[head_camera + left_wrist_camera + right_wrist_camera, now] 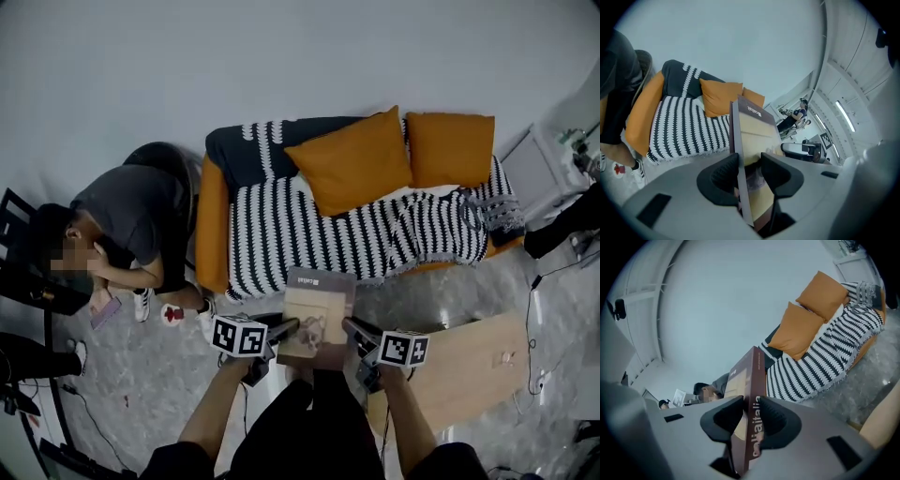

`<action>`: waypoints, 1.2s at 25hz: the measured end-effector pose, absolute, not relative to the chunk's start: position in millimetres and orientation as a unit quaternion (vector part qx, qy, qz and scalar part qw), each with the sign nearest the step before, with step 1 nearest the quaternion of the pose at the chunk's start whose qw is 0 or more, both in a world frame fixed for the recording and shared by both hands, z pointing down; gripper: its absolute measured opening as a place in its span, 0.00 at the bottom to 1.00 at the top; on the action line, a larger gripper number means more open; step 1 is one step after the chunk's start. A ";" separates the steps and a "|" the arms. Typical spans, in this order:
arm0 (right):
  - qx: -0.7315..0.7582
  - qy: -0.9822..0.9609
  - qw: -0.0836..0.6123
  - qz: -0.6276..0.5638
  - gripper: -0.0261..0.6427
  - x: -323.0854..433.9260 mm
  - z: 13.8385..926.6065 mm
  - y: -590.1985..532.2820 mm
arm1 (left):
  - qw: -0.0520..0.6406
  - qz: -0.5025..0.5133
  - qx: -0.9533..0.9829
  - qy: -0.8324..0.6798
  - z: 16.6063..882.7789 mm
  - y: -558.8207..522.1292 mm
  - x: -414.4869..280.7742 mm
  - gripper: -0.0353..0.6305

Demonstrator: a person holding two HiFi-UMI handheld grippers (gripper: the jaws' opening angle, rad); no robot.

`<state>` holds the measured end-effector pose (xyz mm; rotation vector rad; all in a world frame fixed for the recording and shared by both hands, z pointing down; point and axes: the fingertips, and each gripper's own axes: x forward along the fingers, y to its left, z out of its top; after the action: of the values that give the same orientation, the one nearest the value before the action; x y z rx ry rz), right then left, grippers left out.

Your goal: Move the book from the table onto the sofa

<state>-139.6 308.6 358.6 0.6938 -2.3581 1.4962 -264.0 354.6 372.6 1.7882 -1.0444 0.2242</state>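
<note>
I hold a brown and tan book [317, 314] flat between both grippers, above the floor just in front of the sofa [281, 234]. My left gripper [287, 329] is shut on the book's left edge and my right gripper [353, 329] is shut on its right edge. In the left gripper view the book [757, 129] stands edge-on between the jaws of the left gripper [750, 174], with the sofa [679, 126] beyond. In the right gripper view the right gripper [752, 420] clamps the book's spine [757, 376]. The sofa [820, 362] has a black-and-white striped cover.
Two orange cushions [361, 159] lean on the sofa's back. A person [131, 220] crouches on the floor by the sofa's left end. A low wooden table [473, 366] stands at my right. A white cabinet [539, 169] and cables sit at the far right.
</note>
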 end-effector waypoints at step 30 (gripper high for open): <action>0.271 -0.773 0.102 0.565 0.23 -117.2 386.9 48.0 | 0.529 0.147 0.739 -0.391 393.4 82.1 -245.5 0.29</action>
<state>-117.2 48.0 386.9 0.7998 -2.2817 1.6677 -245.5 82.1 393.4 1.7641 -0.9333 0.3511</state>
